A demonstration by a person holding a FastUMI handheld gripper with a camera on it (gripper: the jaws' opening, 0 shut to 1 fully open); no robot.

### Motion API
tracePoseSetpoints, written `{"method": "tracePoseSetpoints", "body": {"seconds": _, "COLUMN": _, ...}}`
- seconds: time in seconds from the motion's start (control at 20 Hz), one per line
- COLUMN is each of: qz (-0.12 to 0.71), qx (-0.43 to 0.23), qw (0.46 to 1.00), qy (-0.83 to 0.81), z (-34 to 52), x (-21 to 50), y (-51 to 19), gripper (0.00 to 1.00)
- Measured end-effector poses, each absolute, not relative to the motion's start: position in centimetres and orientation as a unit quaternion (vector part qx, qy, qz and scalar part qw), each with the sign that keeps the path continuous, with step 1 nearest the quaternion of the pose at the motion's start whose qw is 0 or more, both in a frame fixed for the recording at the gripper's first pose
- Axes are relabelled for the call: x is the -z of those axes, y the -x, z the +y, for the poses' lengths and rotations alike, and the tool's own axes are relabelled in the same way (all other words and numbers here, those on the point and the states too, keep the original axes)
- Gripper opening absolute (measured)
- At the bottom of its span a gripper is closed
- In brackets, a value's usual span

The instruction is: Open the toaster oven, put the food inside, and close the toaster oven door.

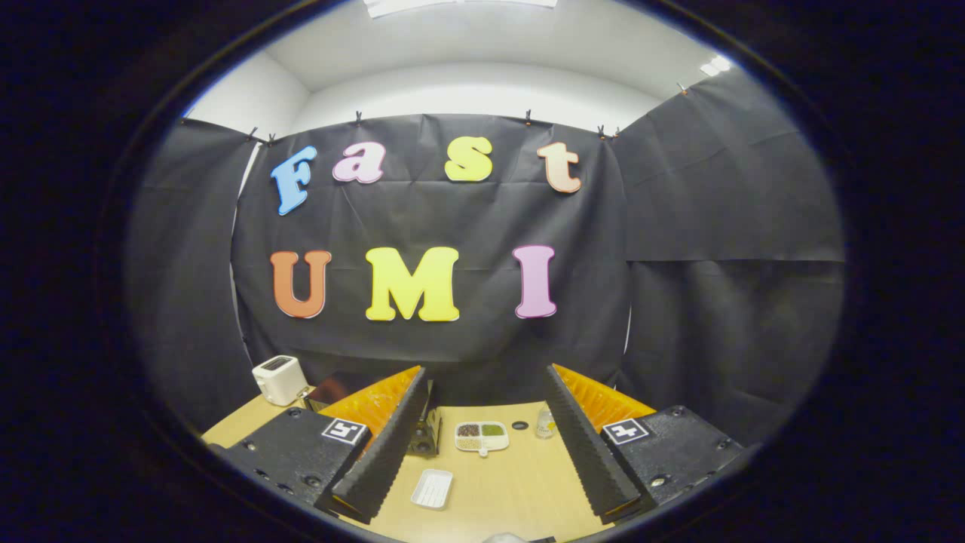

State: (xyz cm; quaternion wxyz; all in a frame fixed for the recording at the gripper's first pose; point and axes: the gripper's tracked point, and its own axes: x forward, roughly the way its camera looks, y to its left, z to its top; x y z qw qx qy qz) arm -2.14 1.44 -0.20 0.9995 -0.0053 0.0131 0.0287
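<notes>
The gripper (pixel 482 483) hangs wide apart above the table (pixel 520 483), a white tray (pixel 432 489) between its fingers.

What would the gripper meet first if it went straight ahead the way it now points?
Probably the booth's black cloth wall. The open gripper is held above the table, aimed over the divided dish and small white tray. Depth is hard to judge.

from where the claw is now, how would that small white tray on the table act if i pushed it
The white tray looks shallow, thin and empty, so it is probably light and would likely slide on the smooth table rather than tip. Its low rim gives little to grip, so it may skate away from a finger. The claw is open, holding nothing, with the tray between its fingers.
</notes>
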Motion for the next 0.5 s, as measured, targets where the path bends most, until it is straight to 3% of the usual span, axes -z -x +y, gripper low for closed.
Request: {"method": "tracePoseSetpoints", "body": {"seconds": 0.5, "qz": 0.029, "qx": -0.017, "qw": 0.999, "qy": -0.007, "z": -0.8, "x": 1.4, "y": 2.5, "gripper": 0.99}}
